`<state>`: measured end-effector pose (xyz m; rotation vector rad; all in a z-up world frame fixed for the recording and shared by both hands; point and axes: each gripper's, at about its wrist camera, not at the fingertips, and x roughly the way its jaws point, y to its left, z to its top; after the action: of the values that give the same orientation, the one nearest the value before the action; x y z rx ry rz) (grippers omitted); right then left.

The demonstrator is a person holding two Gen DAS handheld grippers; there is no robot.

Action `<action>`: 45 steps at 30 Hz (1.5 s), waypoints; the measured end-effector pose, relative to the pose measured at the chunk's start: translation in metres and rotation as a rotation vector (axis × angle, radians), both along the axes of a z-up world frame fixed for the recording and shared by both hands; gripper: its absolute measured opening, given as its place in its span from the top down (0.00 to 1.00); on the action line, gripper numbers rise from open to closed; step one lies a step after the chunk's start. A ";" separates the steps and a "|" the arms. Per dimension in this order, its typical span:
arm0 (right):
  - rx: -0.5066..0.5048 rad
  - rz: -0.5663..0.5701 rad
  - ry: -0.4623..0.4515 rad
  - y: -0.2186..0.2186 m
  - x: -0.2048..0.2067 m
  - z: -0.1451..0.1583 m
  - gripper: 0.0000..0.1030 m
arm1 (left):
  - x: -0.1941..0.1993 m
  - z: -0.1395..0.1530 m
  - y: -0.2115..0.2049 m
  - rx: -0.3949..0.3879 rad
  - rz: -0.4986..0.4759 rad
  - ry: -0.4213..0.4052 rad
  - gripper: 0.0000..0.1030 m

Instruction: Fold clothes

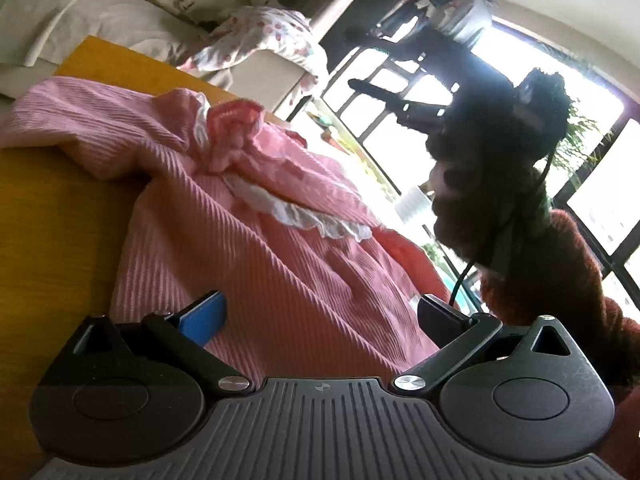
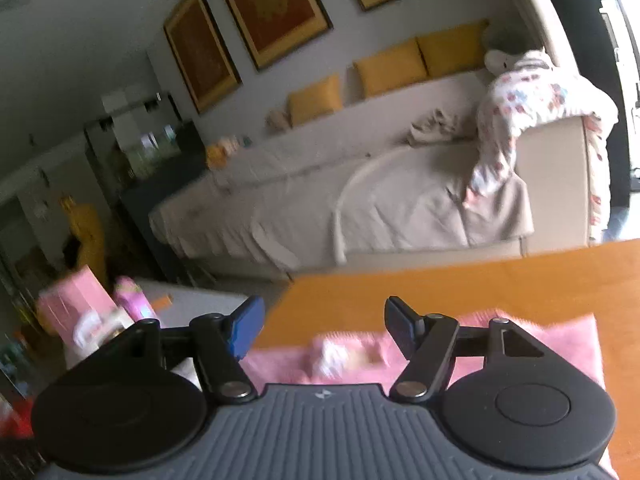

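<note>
Dress lies rumpled on the worktop before our left tongs and under our right tongs, both spread wide and holding nothing, so we judge smoothing or gripping an edge comes next.

We see a beige sofa along the far wall, draped with a pale cover, and three yellow cushions stand in a row on its back ledge. Over its armrest hangs a white cloth with red spots; the same cloth shows in the left wrist view. A small crumpled beige cloth lies on the seat near it. Above the sofa we count three framed pictures with gold frames. To the left stands a dark cabinet. The yellow worktop fills the foreground. Large windows glare brightly behind a dark silhouette we cannot make out.
</note>
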<state>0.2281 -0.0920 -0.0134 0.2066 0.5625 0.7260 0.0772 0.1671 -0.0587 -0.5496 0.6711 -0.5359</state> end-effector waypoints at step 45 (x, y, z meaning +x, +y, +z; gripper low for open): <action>0.063 -0.194 -0.136 -0.055 -0.038 -0.025 0.03 | 0.060 0.033 0.189 -0.306 0.612 0.005 0.87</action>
<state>0.1902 -0.1473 -0.0381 0.2646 0.3842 0.5648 0.1375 0.3563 -0.0255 -0.9989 0.3931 -0.0577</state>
